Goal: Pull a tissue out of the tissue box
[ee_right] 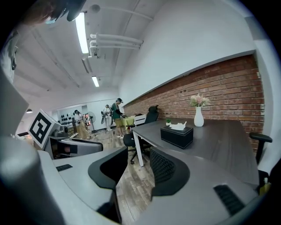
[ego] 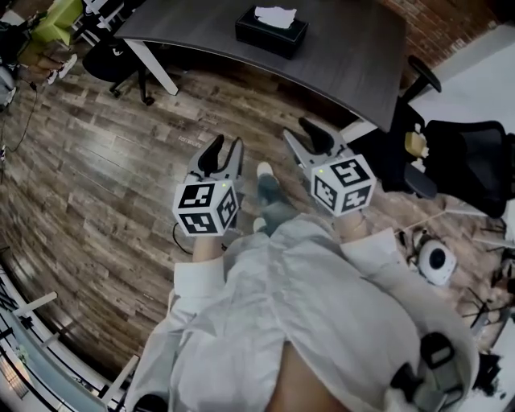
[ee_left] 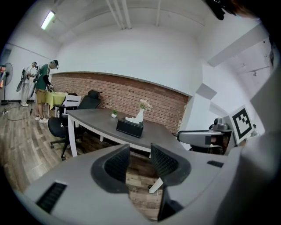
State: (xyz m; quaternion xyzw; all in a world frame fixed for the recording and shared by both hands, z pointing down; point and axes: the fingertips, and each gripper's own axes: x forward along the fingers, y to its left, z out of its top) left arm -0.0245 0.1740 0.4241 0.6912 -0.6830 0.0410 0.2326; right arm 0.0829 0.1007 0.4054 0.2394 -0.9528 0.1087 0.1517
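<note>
A black tissue box (ego: 271,32) stands on the grey desk (ego: 354,48), and a white tissue (ego: 275,14) sticks out of its top. Both grippers hang over the wooden floor, well short of the desk. My left gripper (ego: 224,146) is open with nothing between its fingers. My right gripper (ego: 299,130) is open and empty too. In the left gripper view the tissue box (ee_left: 130,128) lies straight ahead beyond the parted jaws of the left gripper (ee_left: 139,157). The right gripper view has the box (ee_right: 176,136) and its tissue (ee_right: 178,126) ahead and to the right of the right gripper (ee_right: 138,170).
A white vase (ee_right: 198,117) and a small plant (ee_left: 114,114) stand on the desk by the brick wall. Black office chairs sit at the desk's right end (ego: 471,161) and left end (ego: 113,60). A round white device (ego: 437,260) and cables lie on the floor. Several people stand far off.
</note>
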